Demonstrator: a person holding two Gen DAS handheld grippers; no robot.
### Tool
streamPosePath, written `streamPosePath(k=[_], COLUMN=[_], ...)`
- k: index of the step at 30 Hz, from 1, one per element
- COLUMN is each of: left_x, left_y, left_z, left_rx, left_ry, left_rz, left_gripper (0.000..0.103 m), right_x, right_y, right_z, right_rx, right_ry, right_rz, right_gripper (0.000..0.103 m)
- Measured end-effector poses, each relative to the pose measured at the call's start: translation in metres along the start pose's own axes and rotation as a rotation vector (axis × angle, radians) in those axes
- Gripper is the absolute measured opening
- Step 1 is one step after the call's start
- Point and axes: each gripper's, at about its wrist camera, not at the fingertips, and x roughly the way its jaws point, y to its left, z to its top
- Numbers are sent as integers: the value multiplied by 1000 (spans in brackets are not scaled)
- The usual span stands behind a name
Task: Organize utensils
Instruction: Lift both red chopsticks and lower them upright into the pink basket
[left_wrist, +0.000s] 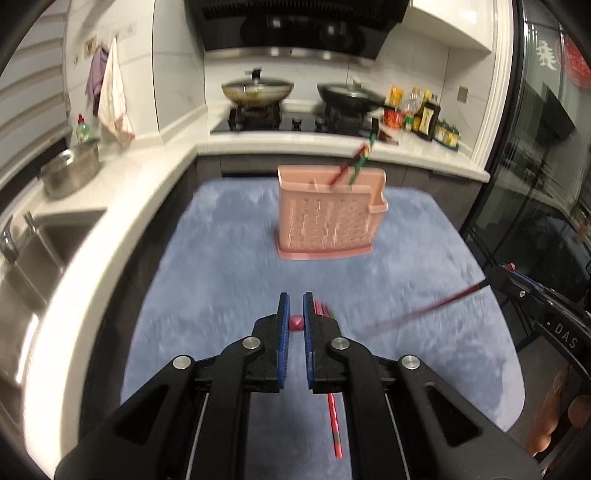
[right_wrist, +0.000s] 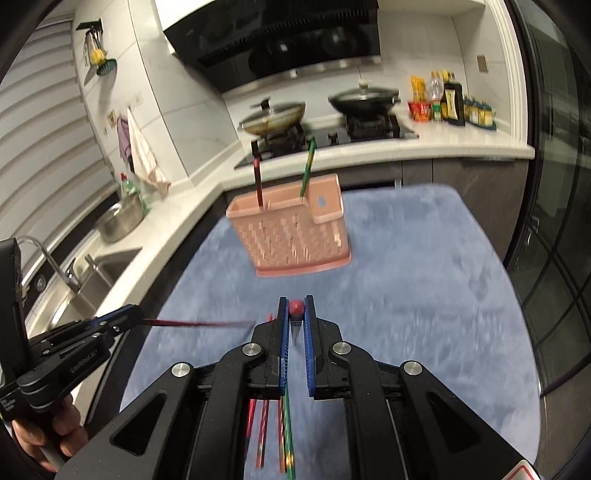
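"DAS" is printed on the right claw (left_wrist: 495, 277), which grips a red chopstick (left_wrist: 424, 310). The left claw (right_wrist: 136, 317) grips the same chopstick's other end, before the pink holder (left_wrist: 328, 214).

A fuzzy blue cloth mat (left_wrist: 229, 280) covers the bench. On it, at twelve o'clock, stands a matt pink plastic holder (left_wrist: 325, 221) with a woven-look perforated wall. Each tool (right_wrist: 296, 321) is matt black plastic with ribbed blue pads (right_wrist: 283, 343) and shiny metal pivot pins.
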Motion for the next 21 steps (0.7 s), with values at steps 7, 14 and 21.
streamPosePath(k=[7, 14, 21], left_x=[-8, -17, -19], left_y=[3, -1, 0], left_z=[59, 119, 182], left_rx=[-12, -16, -23], left_ry=[-83, -185, -315], left_rz=[-19, -34, -14], left_gripper=[7, 7, 7], right_x=[2, 0, 9], right_y=[1, 4, 8], right_z=[48, 105, 164], right_rx=[-11, -16, -28], right_ry=[-75, -184, -288], right_rz=[13, 29, 9], right_gripper=[7, 7, 7])
